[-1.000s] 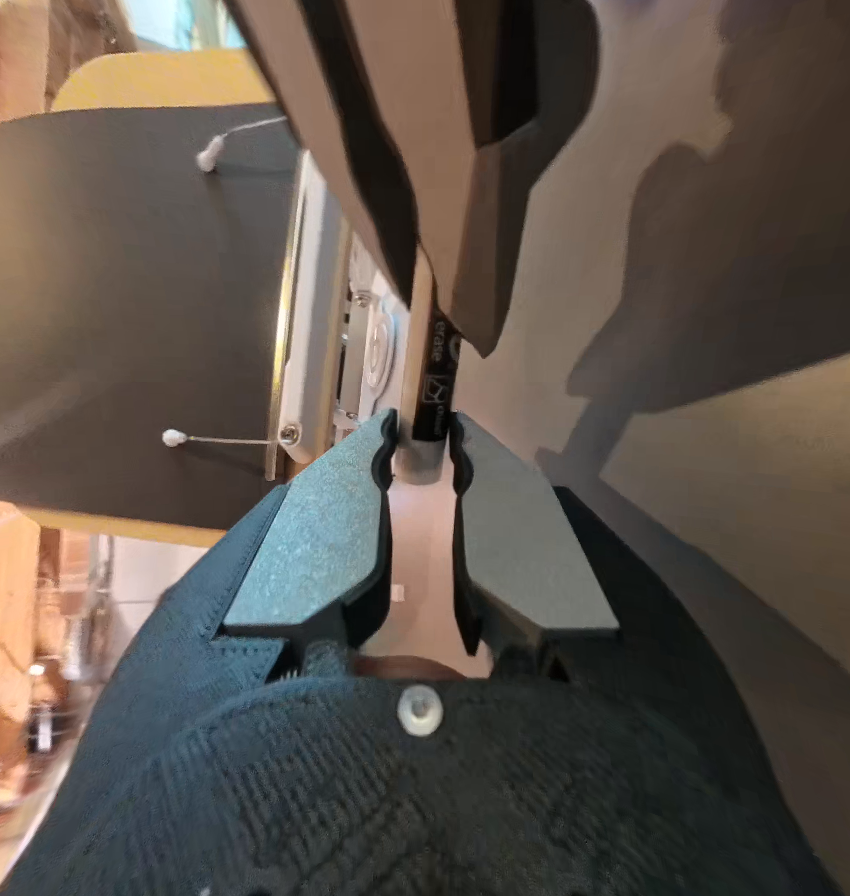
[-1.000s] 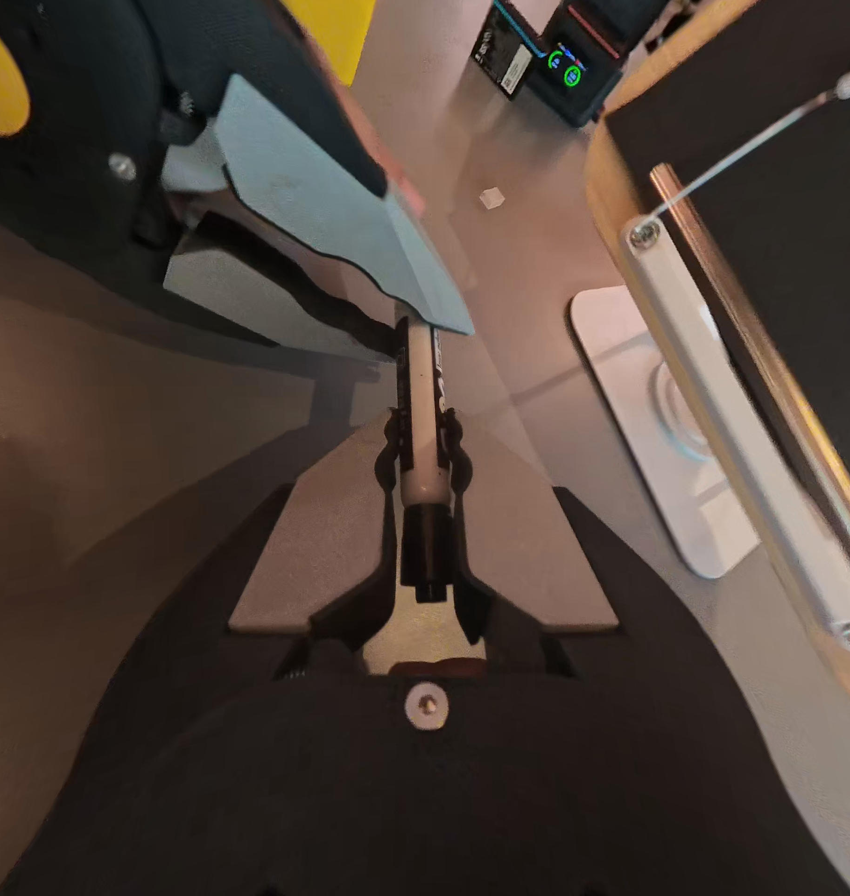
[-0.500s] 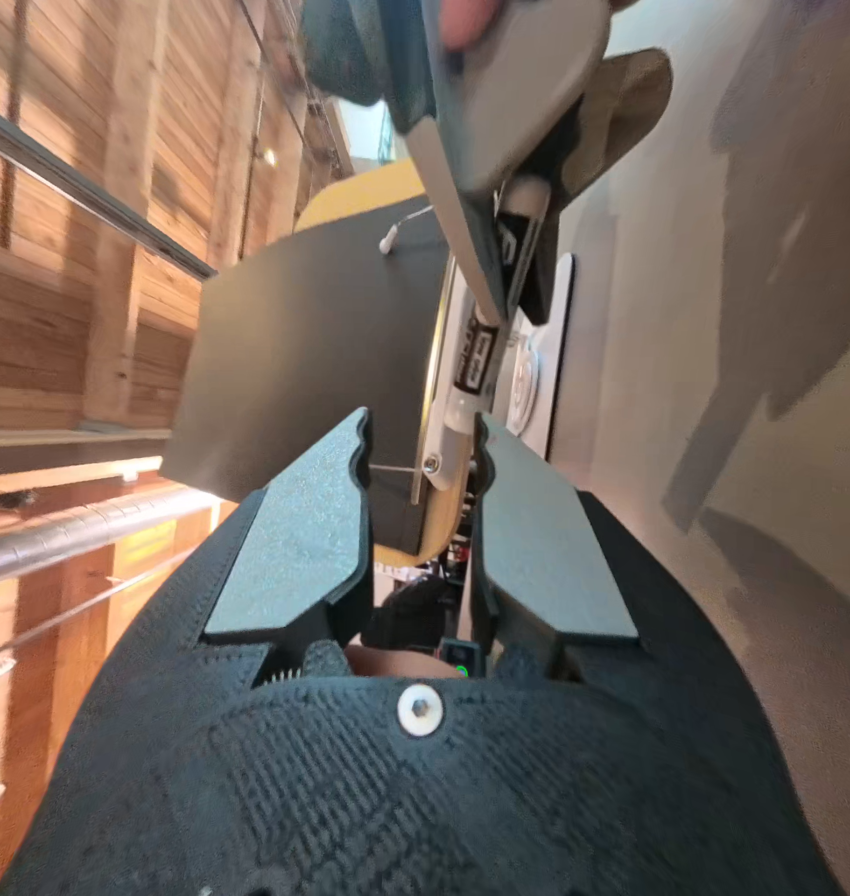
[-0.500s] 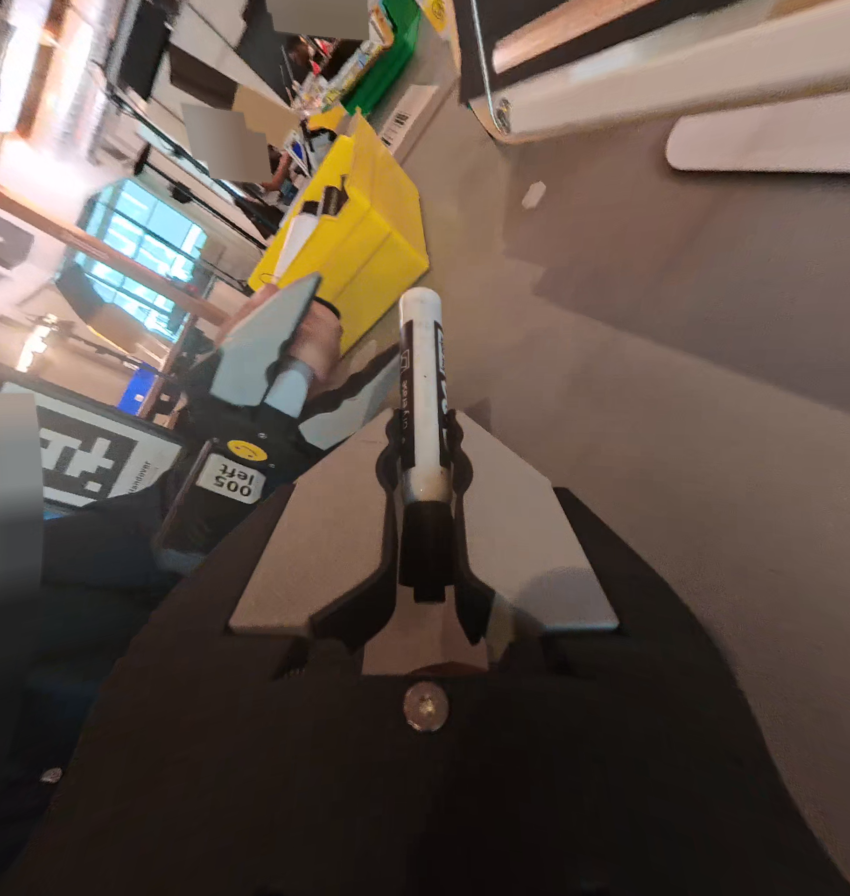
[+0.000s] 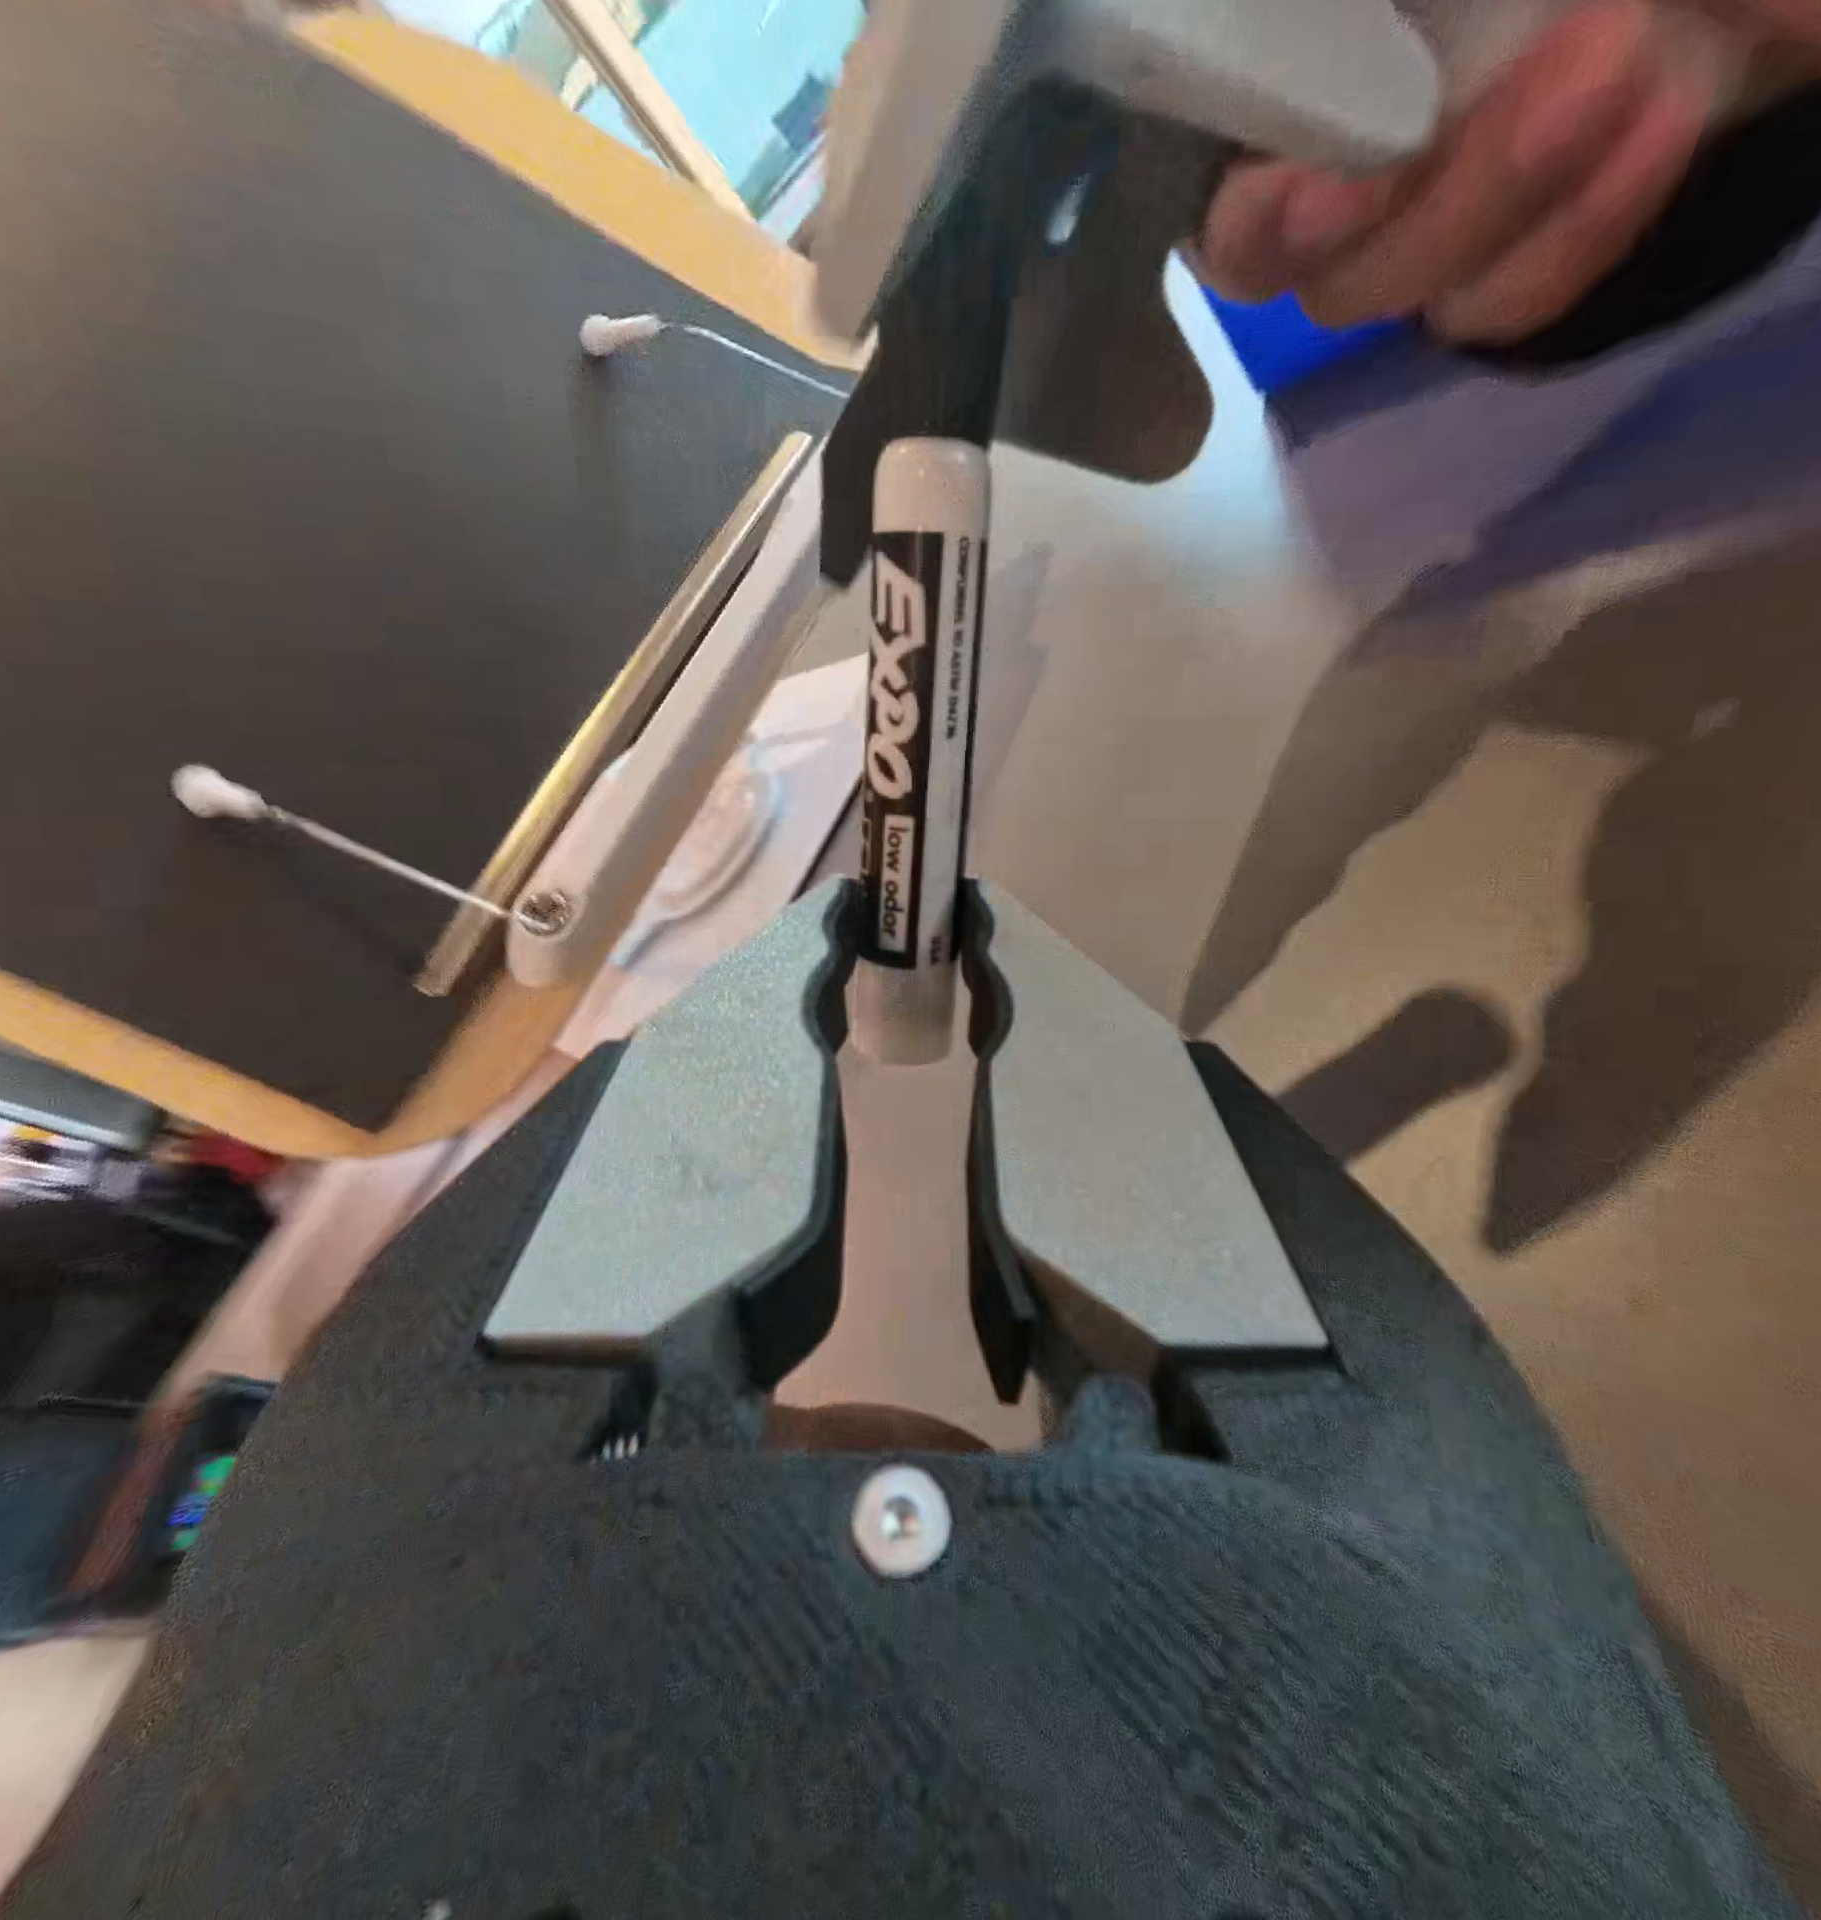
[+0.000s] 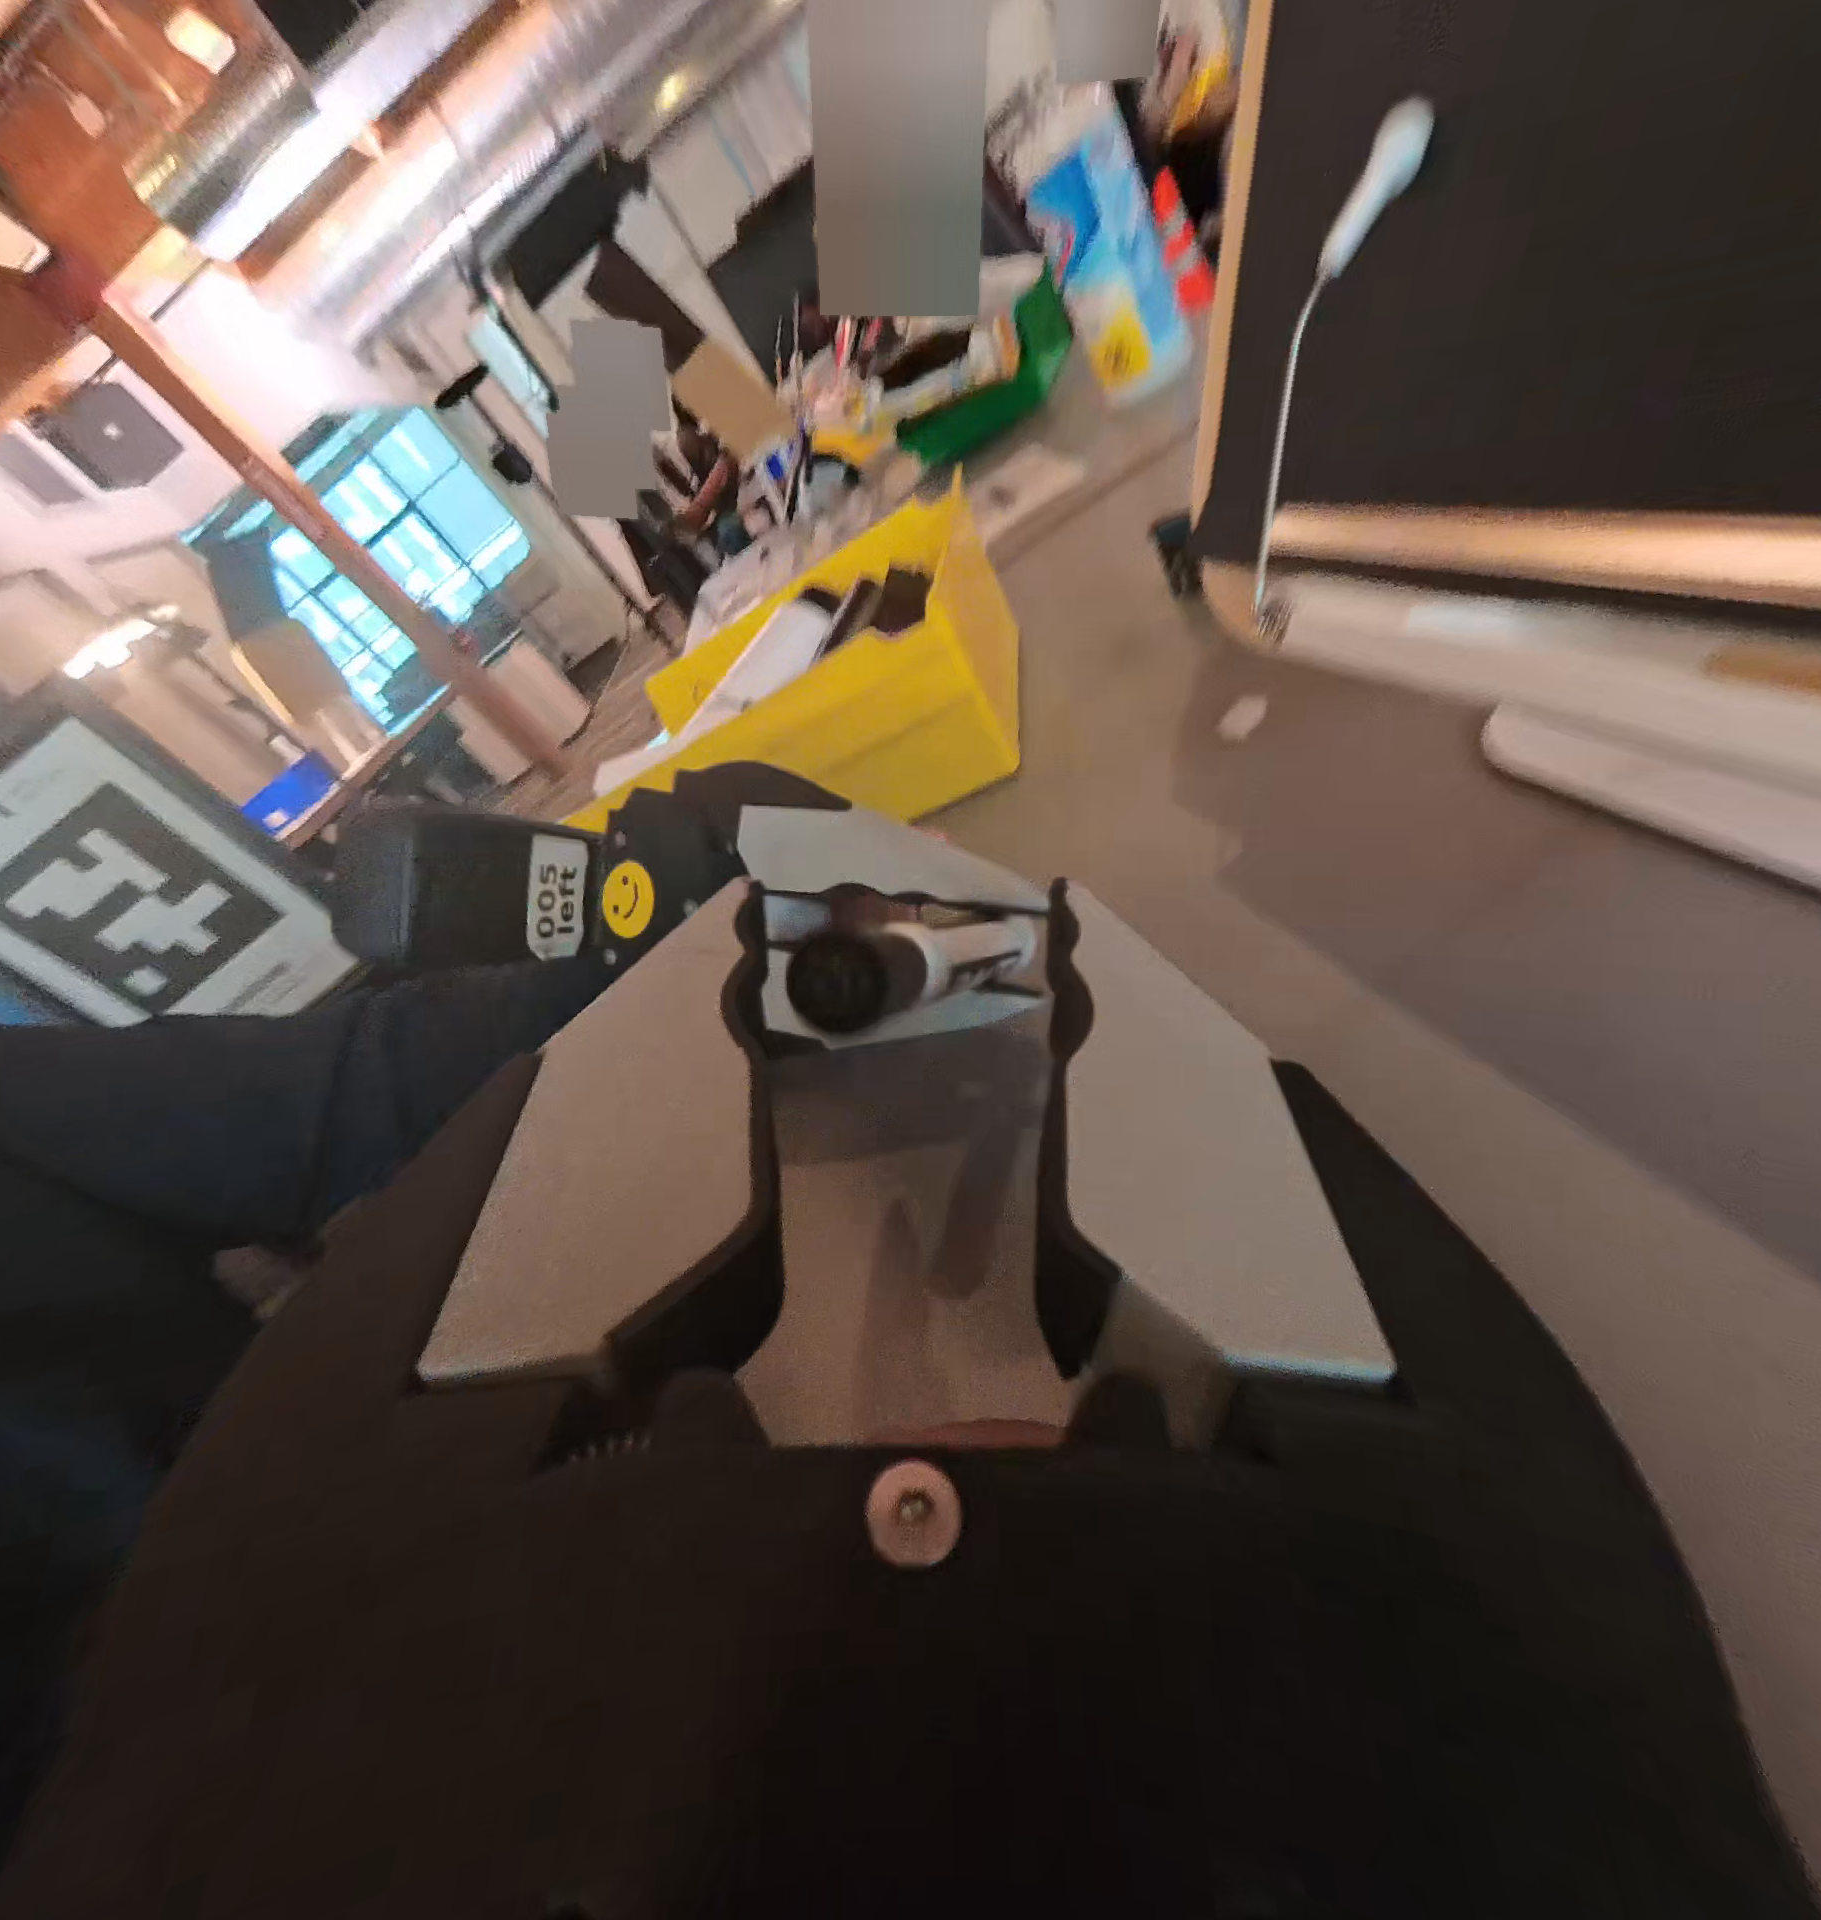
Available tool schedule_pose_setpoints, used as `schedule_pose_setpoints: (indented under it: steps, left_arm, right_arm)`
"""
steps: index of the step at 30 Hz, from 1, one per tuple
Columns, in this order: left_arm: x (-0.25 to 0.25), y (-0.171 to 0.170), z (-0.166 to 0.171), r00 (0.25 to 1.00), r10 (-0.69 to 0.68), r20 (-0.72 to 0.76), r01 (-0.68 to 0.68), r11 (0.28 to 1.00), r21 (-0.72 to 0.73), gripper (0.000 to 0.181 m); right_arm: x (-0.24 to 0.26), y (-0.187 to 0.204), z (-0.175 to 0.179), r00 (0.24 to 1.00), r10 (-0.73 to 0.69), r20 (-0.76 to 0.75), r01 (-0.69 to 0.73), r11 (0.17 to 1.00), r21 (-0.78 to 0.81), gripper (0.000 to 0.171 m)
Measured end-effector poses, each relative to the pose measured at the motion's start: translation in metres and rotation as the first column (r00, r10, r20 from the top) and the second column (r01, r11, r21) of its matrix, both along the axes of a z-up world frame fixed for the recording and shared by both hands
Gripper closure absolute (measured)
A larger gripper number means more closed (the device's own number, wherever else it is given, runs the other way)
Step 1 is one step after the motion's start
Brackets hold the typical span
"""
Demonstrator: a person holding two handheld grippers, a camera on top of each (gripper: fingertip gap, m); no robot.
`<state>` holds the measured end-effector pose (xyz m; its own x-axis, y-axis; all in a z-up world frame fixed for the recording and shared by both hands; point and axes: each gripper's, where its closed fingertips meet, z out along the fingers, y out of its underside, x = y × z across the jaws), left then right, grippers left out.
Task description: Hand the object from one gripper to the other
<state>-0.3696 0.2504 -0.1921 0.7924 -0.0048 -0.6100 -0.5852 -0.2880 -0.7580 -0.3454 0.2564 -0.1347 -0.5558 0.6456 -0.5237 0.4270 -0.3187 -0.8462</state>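
Marker has passed from the right hand-held gripper into the left one.

Left wrist view: the left hand-held gripper (image 5: 904, 966) now pinches the marker (image 5: 916, 727) at its tips, far end reaching the other tool. Right wrist view: the right hand-held gripper (image 6: 901, 961), clamped earlier, stands parted around the marker (image 6: 885, 971), seemingly released.
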Motion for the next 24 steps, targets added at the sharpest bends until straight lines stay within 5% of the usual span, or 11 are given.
schedule_pose_setpoints:
  steps: [7,9,11,16,20,24]
  left_arm:
    - [0.014,-0.004,0.014,0.899,-0.137,0.415,0.111,0.990,0.084,0.164]
    - [0.025,-0.003,0.017,0.896,-0.178,0.406,0.150,0.984,0.101,0.164]
    - [0.030,-0.001,0.011,0.922,-0.167,0.350,0.154,0.986,0.063,0.164]
    - [0.037,0.002,0.003,0.947,-0.147,0.286,0.148,0.989,0.018,0.164]
    - [0.035,0.002,0.010,0.945,-0.137,0.298,0.124,0.990,0.063,0.142]
    - [0.035,0.001,0.011,0.952,-0.133,0.275,0.118,0.990,0.073,0.138]
  right_arm:
    - [0.002,-0.020,0.003,0.989,0.046,-0.138,-0.026,0.989,0.149,0.101]
    - [-0.005,-0.023,-0.012,0.991,0.009,-0.131,0.029,0.958,0.284,0.113]
    - [-0.004,-0.029,-0.009,0.975,0.004,-0.221,0.076,0.933,0.352,0.153]
    - [-0.001,-0.036,-0.010,0.969,0.020,-0.246,0.086,0.908,0.410,0.156]
    - [-0.004,-0.017,0.001,0.953,-0.099,-0.286,0.213,0.892,0.398,0.156]
    - [0.010,0.005,0.017,0.923,-0.240,-0.299,0.341,0.870,0.355,0.156]
